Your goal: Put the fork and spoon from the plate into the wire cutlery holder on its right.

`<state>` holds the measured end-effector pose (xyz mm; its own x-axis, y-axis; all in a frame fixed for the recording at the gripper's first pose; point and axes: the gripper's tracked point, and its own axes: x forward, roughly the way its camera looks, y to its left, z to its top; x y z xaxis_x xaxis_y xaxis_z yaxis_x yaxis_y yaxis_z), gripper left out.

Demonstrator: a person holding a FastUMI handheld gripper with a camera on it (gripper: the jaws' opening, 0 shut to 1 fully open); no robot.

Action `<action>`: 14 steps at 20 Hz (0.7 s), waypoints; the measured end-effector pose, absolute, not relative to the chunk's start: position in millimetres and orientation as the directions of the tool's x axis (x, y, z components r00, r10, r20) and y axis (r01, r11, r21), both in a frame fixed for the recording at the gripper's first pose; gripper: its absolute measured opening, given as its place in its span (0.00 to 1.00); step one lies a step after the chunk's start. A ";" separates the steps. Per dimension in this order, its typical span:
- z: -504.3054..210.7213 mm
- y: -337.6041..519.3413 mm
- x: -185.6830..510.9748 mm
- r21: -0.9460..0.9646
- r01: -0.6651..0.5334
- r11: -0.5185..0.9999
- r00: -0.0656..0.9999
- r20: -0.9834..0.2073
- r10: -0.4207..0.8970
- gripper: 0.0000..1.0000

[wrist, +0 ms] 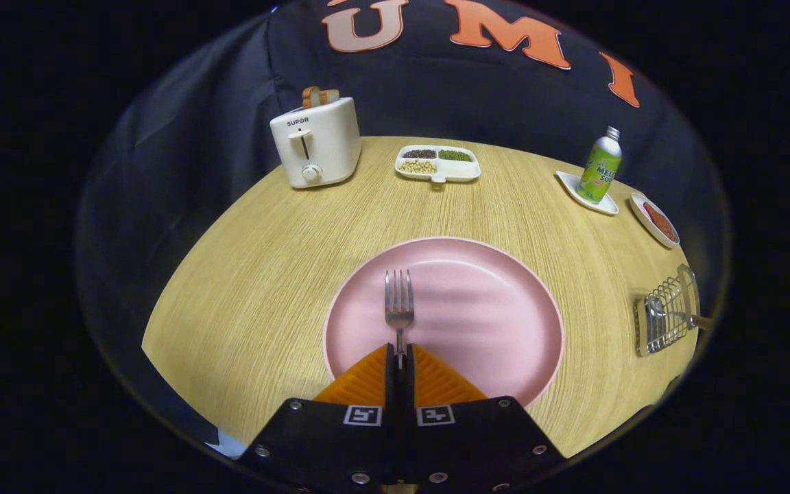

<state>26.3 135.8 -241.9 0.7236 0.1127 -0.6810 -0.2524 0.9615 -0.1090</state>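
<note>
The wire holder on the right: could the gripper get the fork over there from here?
Probably yes. The gripper is shut on the fork, and bare table lies between the plate and the wire holder.

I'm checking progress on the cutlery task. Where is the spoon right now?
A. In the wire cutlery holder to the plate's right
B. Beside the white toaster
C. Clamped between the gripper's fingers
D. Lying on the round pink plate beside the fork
A: the metal spoon sits in the wire cutlery holder, while the gripper is shut on the metal fork over the round pink plate.
</note>
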 end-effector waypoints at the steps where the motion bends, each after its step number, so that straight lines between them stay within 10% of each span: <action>1: -234.0 130.6 24.4 -0.103 -0.252 0.962 0.726 -0.677 0.118 0.04; 14: -141.3 30.8 2.0 -0.109 -0.208 0.972 0.746 -0.661 0.085 0.04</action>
